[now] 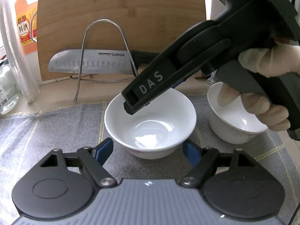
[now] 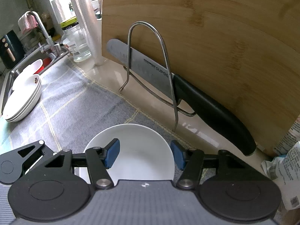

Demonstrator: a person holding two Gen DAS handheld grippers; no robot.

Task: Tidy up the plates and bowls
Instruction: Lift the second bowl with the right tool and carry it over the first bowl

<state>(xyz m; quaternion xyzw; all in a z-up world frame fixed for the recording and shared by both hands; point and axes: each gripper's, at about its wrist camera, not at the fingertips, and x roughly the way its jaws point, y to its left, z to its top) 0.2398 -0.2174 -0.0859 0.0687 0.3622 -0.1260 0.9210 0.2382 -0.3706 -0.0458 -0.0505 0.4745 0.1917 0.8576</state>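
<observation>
The white bowl (image 1: 150,116) sits on a grey checked cloth (image 1: 46,131) on the tabletop (image 2: 112,71), close to the cloth's back edge. The left tool (image 1: 149,148) is spread, with one blue pad on each side of the bowl's near part. I can't see them pressing on it. The right tool (image 2: 145,155), held by a gloved hand (image 1: 262,61), reaches down to the bowl's far rim. It seems to pinch the bowl's wall, with one blue pad inside and one just outside.

A second white bowl (image 1: 234,131) stands just to the right, apart from the first. There is open cloth to the left, as far as a stack of white plates (image 2: 24,97) beside the sink (image 2: 11,75). Right behind the bowl, a wire rack (image 1: 103,20) holds a wooden cutting board (image 1: 121,9) and a knife (image 1: 90,63).

The knife blade says "SUPOR". The right tool says "DAS". An orange bottle (image 1: 24,28) says "料酒".
</observation>
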